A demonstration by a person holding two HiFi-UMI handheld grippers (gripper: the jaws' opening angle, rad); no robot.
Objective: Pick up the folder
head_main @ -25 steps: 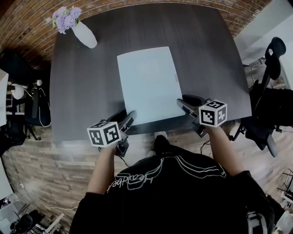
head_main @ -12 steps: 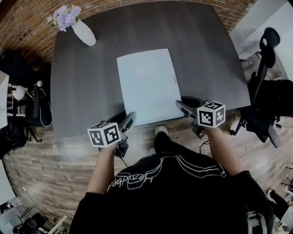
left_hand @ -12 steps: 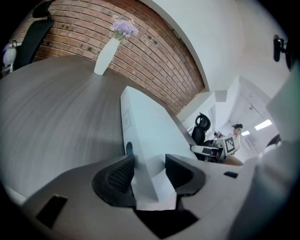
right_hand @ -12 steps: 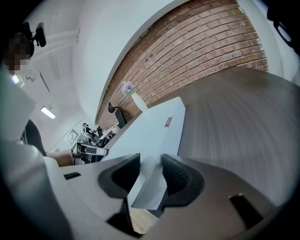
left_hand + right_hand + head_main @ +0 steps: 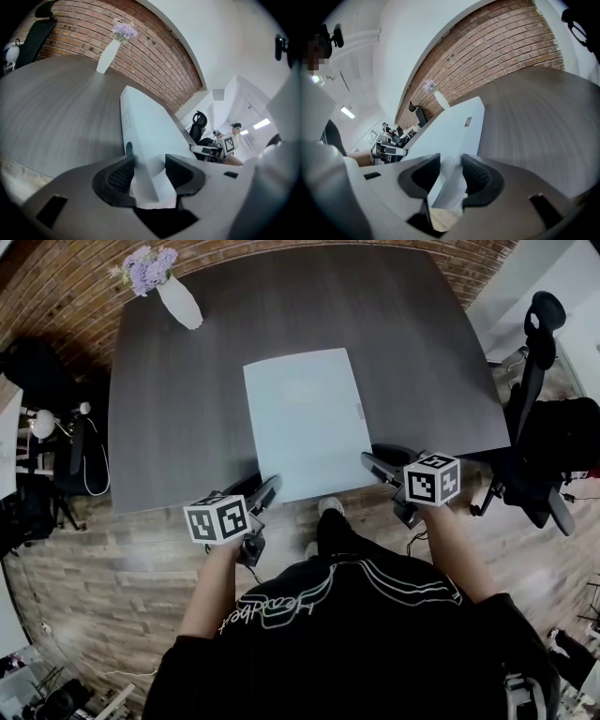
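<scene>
A pale blue folder lies flat on the dark table, its near edge sticking out past the table's front edge. My left gripper is shut on the folder's near left corner, and my right gripper is shut on its near right corner. In the left gripper view the folder runs away from the left gripper, its corner pinched between the ribbed pads. In the right gripper view the folder likewise sits between the pads of the right gripper.
A white vase of lilac flowers stands at the table's far left corner. A black office chair is off to the right of the table. Wooden floor lies below the front edge, with the person's foot there.
Both grippers have drawn back toward the person with the folder in them. The folder has slid nearer, and its near edge now overhangs the table's front edge.
</scene>
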